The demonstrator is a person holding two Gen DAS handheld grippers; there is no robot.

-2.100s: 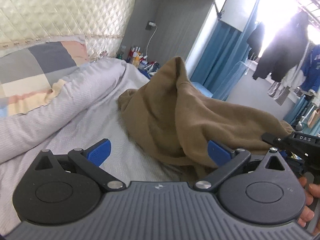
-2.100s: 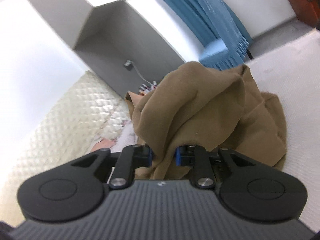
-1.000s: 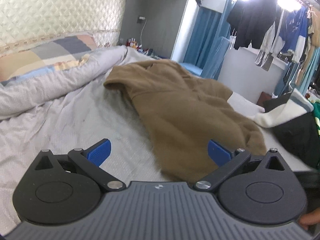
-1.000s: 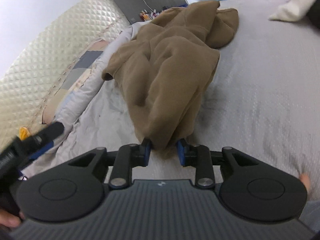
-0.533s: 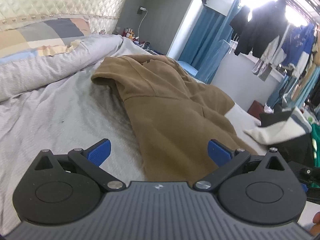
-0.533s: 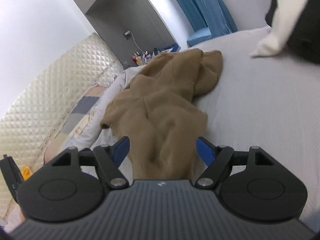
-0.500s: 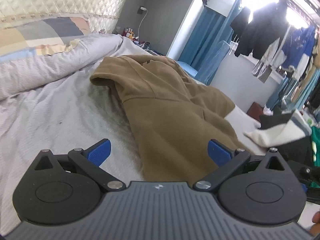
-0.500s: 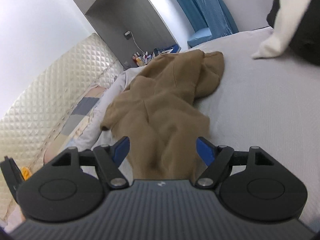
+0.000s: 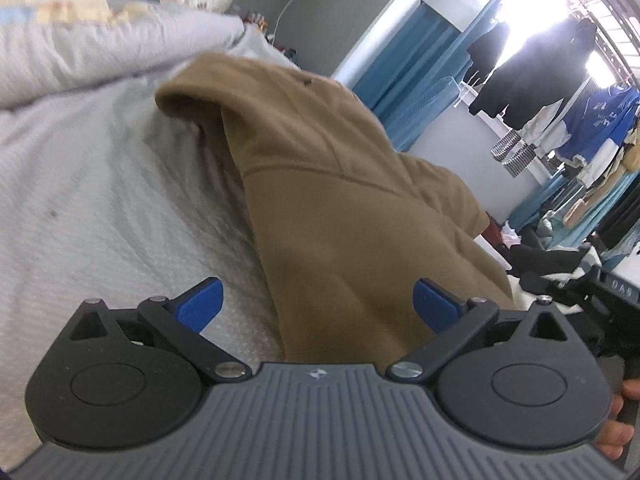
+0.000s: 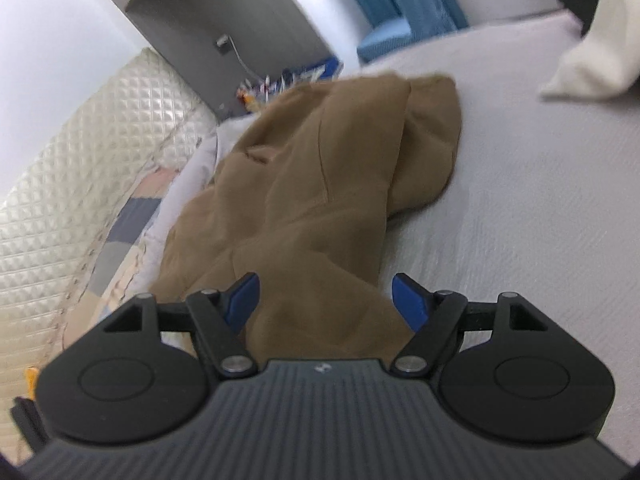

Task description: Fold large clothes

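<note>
A brown hooded sweatshirt (image 9: pixel 340 208) lies crumpled on the grey bed sheet (image 9: pixel 100 208), its hood toward the headboard. In the left wrist view my left gripper (image 9: pixel 316 304) stands open just above the garment's near end, blue pads wide apart and pressing on nothing. In the right wrist view the same sweatshirt (image 10: pixel 312 184) stretches away from my right gripper (image 10: pixel 326 296), which is open with the cloth's near end lying loose between its blue pads. The right gripper's black body (image 9: pixel 600 292) shows at the right edge of the left view.
A rolled grey duvet (image 9: pixel 100 40) and a patchwork pillow lie by the quilted headboard (image 10: pixel 80 152). A white-and-dark garment (image 10: pixel 592 52) lies on the bed's far side. Clothes hang on a rack (image 9: pixel 540 80) by the window. Bare sheet (image 10: pixel 540 200) lies right of the sweatshirt.
My right gripper opened and let go of the sweatshirt, which now lies flat on the bed. Both grippers have moved closer to the garment's near end, the left one lower.
</note>
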